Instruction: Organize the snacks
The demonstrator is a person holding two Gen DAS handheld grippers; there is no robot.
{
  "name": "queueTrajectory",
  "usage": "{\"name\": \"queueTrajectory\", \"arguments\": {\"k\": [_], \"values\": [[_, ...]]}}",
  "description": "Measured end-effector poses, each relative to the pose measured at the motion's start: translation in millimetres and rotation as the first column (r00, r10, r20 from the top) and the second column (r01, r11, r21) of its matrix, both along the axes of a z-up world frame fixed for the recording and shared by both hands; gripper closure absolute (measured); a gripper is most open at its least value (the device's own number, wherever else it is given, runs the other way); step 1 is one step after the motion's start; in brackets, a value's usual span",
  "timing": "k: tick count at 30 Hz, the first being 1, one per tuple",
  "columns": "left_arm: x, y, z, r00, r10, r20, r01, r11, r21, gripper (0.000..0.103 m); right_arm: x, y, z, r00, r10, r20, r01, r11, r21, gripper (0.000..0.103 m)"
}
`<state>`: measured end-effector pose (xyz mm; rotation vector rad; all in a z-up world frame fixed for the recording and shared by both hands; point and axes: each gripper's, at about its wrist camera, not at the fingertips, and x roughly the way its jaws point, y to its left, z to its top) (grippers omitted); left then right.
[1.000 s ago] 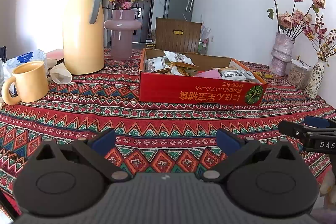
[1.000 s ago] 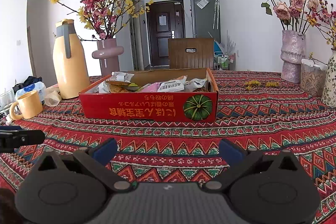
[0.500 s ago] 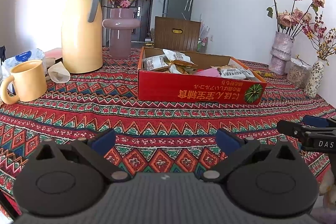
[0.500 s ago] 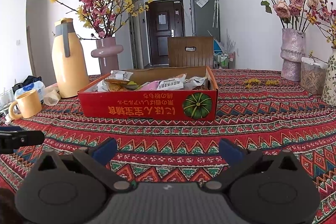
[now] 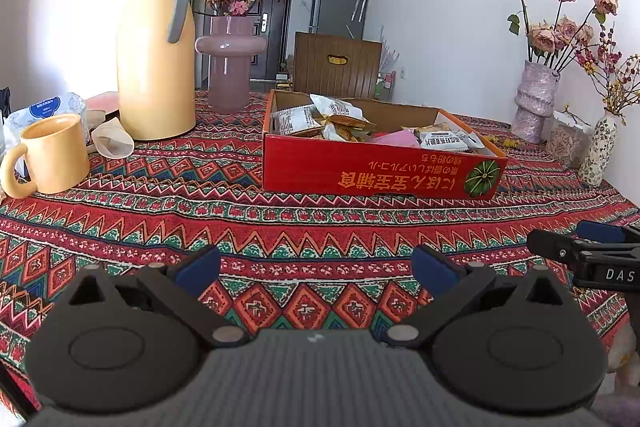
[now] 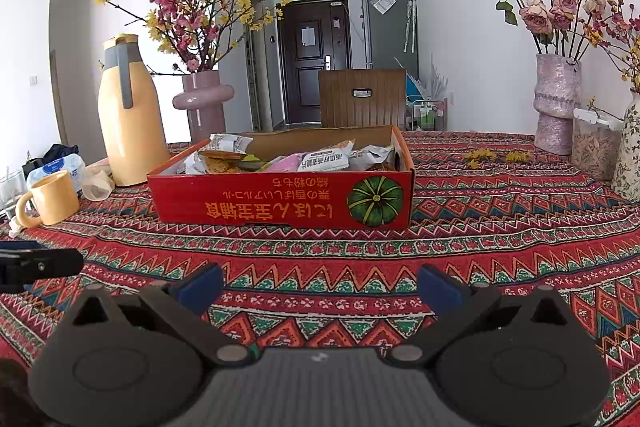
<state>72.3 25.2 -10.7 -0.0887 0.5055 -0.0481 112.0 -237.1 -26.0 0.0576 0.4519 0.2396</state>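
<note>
A red cardboard box (image 5: 380, 175) (image 6: 280, 203) with a pumpkin picture stands on the patterned tablecloth, in the middle distance of both views. Several snack packets (image 5: 340, 121) (image 6: 324, 159) lie inside it, white, orange and pink. My left gripper (image 5: 316, 269) is open and empty, low over the cloth, well short of the box. My right gripper (image 6: 320, 283) is open and empty too, at about the same distance from the box. Each gripper's tip shows at the edge of the other's view.
A yellow thermos jug (image 5: 154, 55), a pink vase of blossoms (image 5: 230, 67) and a yellow mug (image 5: 52, 155) stand left of the box. Two vases of dried roses (image 6: 558, 99) and a clear container (image 6: 592, 149) line the right wall. A brown chair back (image 6: 362, 99) is behind the table.
Both grippers have eased slightly forward towards the box. Their jaws stay open and nothing was picked up.
</note>
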Motion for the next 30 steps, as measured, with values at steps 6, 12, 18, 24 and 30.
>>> {"name": "queueTrajectory", "arguments": {"k": [6, 12, 18, 24, 30], "values": [[-0.4, -0.2, -0.2, 1.000, -0.001, 0.000, 0.001, 1.000, -0.001, 0.000, 0.0, -0.1, 0.0, 1.000, 0.000, 0.000, 0.000, 1.000, 0.000, 0.000], [-0.6, -0.8, 0.0, 1.000, -0.002, 0.001, 0.002, 1.000, -0.002, 0.000, 0.1, -0.2, 0.1, 1.000, 0.000, 0.000, 0.000, 1.000, 0.000, 0.000], [-0.7, -1.5, 1.0, 1.000, -0.004, 0.004, 0.004, 1.000, -0.001, 0.000, 0.0, -0.2, 0.2, 1.000, 0.000, 0.000, 0.000, 1.000, 0.000, 0.000], [-2.2, -1.5, 1.7, 1.000, -0.008, 0.011, 0.008, 1.000, -0.003, 0.000, -0.1, -0.3, 0.0, 1.000, 0.000, -0.001, 0.000, 1.000, -0.001, 0.000], [-5.3, -0.9, 2.0, 0.999, -0.018, 0.032, 0.018, 1.000, -0.006, 0.000, -0.1, -0.2, 0.3, 1.000, 0.000, -0.001, 0.000, 1.000, -0.001, 0.000]]}}
